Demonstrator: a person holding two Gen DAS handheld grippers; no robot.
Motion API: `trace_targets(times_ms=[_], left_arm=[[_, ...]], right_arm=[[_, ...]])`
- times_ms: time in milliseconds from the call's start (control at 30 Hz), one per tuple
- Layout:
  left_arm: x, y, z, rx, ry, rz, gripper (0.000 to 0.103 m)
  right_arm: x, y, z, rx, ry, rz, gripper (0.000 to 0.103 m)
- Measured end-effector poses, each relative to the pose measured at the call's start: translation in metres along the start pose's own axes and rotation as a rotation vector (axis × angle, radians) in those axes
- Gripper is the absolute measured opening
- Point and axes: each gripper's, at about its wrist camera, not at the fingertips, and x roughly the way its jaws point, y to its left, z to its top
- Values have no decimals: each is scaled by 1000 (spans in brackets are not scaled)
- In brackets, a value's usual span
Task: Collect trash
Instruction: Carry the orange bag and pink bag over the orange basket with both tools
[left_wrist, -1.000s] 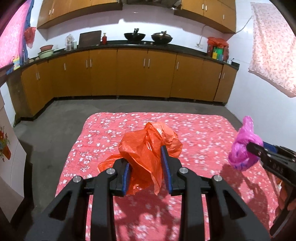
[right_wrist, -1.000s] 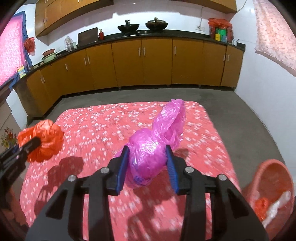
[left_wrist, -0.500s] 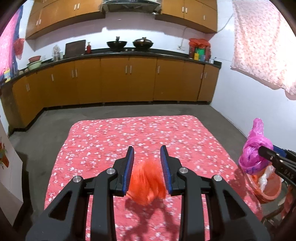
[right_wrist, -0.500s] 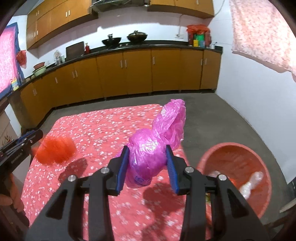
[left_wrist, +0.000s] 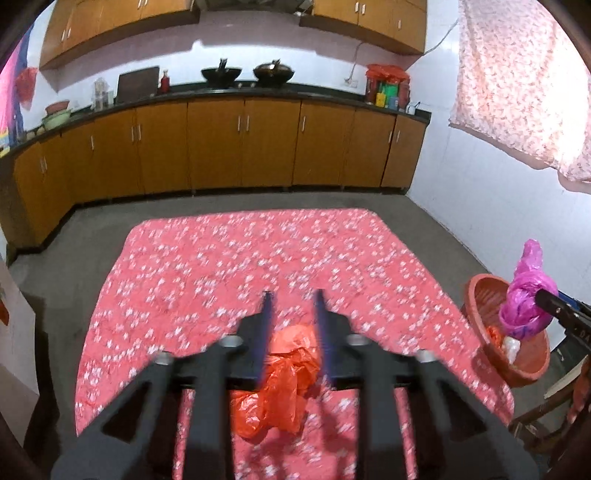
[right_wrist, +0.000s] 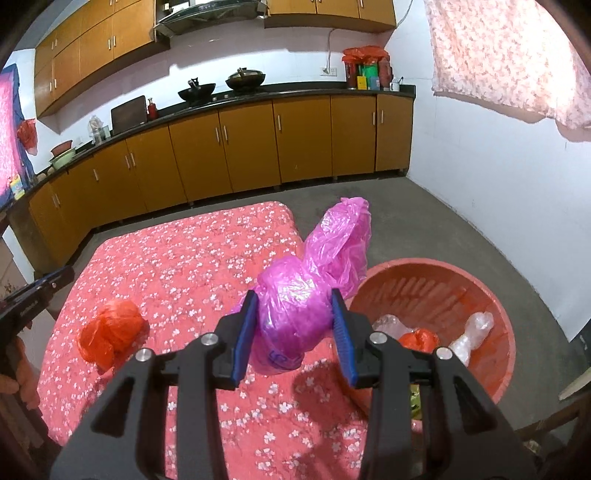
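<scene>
Since a second ago the orange bag (left_wrist: 275, 384) has dropped onto the tabletop (left_wrist: 207, 266) beneath the left tool (left_wrist: 291, 306), whose jaws are opening empty, while the right tool (right_wrist: 293, 325) grips the pink bag (right_wrist: 295, 314) beside the basket (right_wrist: 495, 314) ahead, seemingly for dropping in.

Support surface: 1 table covered by a red floral cloth (right_wrist: 192, 258), standing on a grey concrete floor (right_wrist: 436, 221). Lying directly on the cloth: 1 crumpled orange plastic bag (right_wrist: 110, 332), near the left edge in the right wrist view. On the floor, just beside the table's right edge: 1 round red basket (right_wrist: 443, 284) containing clear plastic and orange scraps.
</scene>
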Motion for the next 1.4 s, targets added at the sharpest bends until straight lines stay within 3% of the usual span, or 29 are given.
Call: trace_targets(times_ms=[67,100,267,500,633,700,800,1100,1400], left_arm=[[4,3,-8,-2,10,13,59],[10,3,-14,4,27,16,61],[36,-6,-32,52,92,52,66],[71,-11,-48,79,166,98,66],[71,-12,-47,85,161,93,50],[68,-14,-45,100,154,89,37],[61,-19,-40,109,136,86,31],[35,-43,-10,127,47,49,25],[7,-104,20,170,-37,-65,25]], right_arm=[[4,-2,-4,10,10,4,39],[6,-3,-5,15,15,6,39],[12,-1,-15,17,38,3,39],[16,-17,-21,38,58,-28,39],[17,-22,-21,43,61,-40,39],[17,-23,-22,46,59,-41,39],[16,-24,-20,48,55,-38,39],[6,-30,-15,55,25,-40,39],[-9,-54,-6,86,-10,-70,39]])
